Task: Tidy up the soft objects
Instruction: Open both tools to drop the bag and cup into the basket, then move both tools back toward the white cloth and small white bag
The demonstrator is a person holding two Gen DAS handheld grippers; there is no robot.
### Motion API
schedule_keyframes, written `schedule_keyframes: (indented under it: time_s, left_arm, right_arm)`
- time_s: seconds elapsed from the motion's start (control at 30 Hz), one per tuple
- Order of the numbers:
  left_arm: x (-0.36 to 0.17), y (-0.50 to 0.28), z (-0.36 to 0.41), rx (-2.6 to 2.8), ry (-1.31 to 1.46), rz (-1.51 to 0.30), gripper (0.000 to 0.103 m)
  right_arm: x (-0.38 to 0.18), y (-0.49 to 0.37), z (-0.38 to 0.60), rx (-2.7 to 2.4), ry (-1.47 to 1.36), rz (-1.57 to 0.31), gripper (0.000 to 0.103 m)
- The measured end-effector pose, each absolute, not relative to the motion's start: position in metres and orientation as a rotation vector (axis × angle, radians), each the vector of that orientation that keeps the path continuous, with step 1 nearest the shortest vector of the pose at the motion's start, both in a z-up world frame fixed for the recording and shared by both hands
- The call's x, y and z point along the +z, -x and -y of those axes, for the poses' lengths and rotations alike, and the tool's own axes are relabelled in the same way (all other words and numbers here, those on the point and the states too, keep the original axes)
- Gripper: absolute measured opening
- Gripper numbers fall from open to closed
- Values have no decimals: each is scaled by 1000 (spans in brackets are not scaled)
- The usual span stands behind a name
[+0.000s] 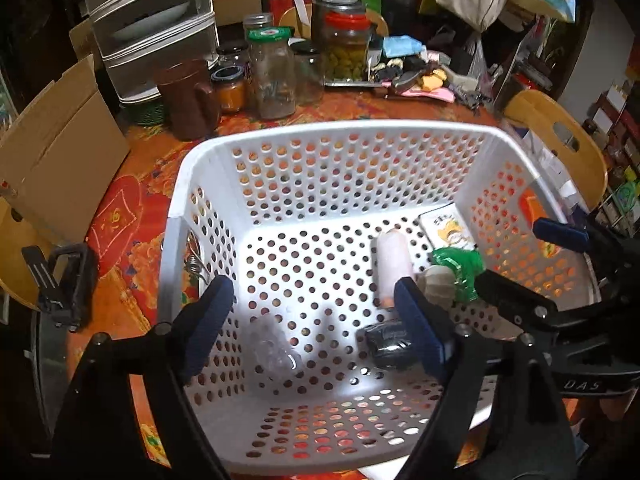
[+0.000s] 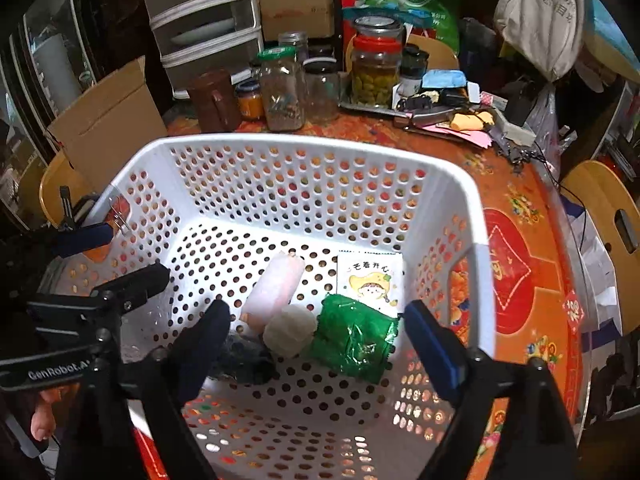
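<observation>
A white perforated basket (image 1: 332, 130) (image 2: 304, 142) sits on the orange table. Inside lie a pale pink roll (image 1: 394, 264) (image 2: 276, 288), a whitish round lump (image 1: 438, 282) (image 2: 290, 330), a green crinkly packet (image 1: 460, 266) (image 2: 354, 338), a white cartoon-print pack (image 1: 448, 230) (image 2: 370, 278), a black bundle (image 1: 386, 344) (image 2: 246, 360) and a clear plastic piece (image 1: 272, 350). My left gripper (image 1: 314, 328) is open and empty over the basket. My right gripper (image 2: 320, 344) is open and empty above the items; it also shows in the left wrist view (image 1: 520, 260).
Glass jars (image 1: 276, 76) (image 2: 282, 88), a brown mug (image 1: 188, 100), a drawer unit (image 1: 152, 20) and a cardboard box (image 1: 60, 160) crowd the table's far side. Small clutter (image 1: 420, 76) lies at the back right. A wooden chair (image 2: 608, 208) stands to the right.
</observation>
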State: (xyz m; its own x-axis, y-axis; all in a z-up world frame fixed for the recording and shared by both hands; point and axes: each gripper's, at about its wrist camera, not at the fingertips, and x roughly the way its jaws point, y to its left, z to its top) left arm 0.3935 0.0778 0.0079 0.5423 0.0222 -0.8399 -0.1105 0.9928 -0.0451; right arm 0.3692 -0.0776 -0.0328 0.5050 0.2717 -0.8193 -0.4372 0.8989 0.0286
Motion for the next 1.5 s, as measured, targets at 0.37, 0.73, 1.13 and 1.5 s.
schedule_keyframes:
  time_s: [0.37, 0.73, 1.13, 1.5]
  left_arm:
    - [38, -367, -79, 77, 72, -910, 87]
    - [65, -313, -74, 67, 72, -821, 88]
    - [73, -224, -59, -6, 70, -734, 90]
    - [31, -148, -53, -36, 127, -705, 94]
  right_arm:
    - [-16, -351, 97, 421, 174, -908, 103]
    - [1, -322, 110, 422, 153, -856, 103]
    - [11, -265, 119, 440, 181, -789, 103]
    - [-20, -195, 135, 493, 162, -763, 103]
